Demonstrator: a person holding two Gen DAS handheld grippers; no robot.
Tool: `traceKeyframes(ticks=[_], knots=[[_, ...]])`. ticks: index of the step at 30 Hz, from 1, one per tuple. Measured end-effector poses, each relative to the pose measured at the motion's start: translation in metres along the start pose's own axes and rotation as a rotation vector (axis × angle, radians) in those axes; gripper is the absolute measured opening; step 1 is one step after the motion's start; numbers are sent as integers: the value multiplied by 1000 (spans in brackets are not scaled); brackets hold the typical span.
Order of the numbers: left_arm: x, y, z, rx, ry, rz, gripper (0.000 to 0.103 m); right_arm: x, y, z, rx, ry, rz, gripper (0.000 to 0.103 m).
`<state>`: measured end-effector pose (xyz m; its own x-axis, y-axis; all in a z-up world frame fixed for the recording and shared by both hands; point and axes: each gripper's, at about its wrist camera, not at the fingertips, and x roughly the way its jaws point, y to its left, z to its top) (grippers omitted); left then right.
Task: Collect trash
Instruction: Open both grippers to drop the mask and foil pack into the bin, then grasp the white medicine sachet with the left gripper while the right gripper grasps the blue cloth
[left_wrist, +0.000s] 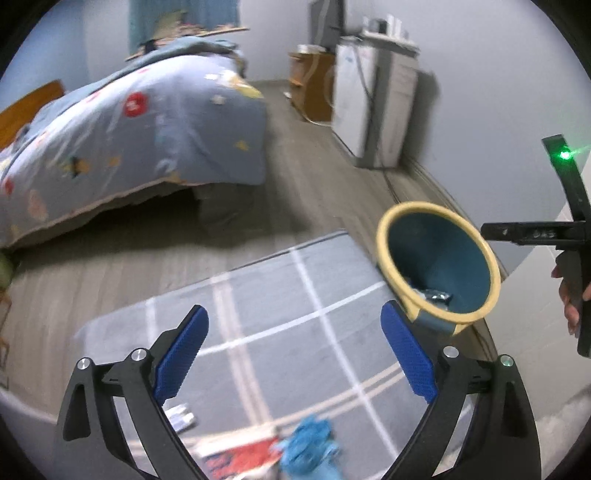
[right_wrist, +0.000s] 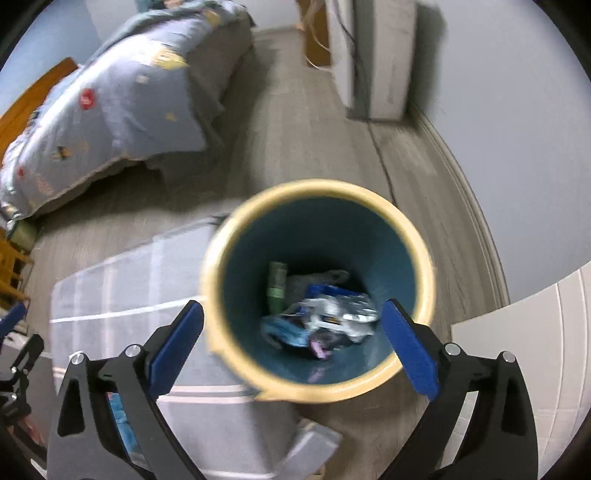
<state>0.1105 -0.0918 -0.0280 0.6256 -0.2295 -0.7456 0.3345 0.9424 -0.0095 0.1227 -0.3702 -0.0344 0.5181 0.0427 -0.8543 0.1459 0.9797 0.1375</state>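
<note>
A teal trash bin with a cream rim (right_wrist: 421, 258) stands on the floor at the rug's corner and also shows in the left wrist view (left_wrist: 439, 243). It holds several wrappers (right_wrist: 325, 314) and a green item (right_wrist: 277, 284). My right gripper (right_wrist: 291, 328) is open and empty, right above the bin's mouth. My left gripper (left_wrist: 295, 332) is open and empty above the grey checked rug (left_wrist: 280, 302). Below it on the rug lie a crumpled blue piece (left_wrist: 310, 443), a red printed wrapper (left_wrist: 240, 458) and a small white packet (left_wrist: 181, 417).
A bed with a blue patterned quilt (left_wrist: 129, 129) fills the left. A white cabinet (left_wrist: 369, 103) and a wooden stand (left_wrist: 310, 85) stand by the far wall. A cable runs along the floor (right_wrist: 380, 155). A white panel (right_wrist: 524, 332) is at the right.
</note>
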Motion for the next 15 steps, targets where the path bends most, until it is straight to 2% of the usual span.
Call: traceKeyframes(ticks=[3, 6, 8, 12, 15], knots=[[-32, 32, -11, -38, -38, 54, 95, -22, 36, -5, -32, -39, 28, 97], [-54, 66, -24, -120, -61, 90, 95, -31, 71, -22, -12, -30, 79, 97], [-65, 90, -41, -168, -72, 134, 96, -30, 89, -33, -7, -21, 81, 97], [-67, 125, -66, -242, -22, 161, 96, -8, 137, -66, -37, 37, 104, 97], [-66, 148, -85, -277, -18, 178, 96, 12, 163, -86, -74, 68, 117, 97]])
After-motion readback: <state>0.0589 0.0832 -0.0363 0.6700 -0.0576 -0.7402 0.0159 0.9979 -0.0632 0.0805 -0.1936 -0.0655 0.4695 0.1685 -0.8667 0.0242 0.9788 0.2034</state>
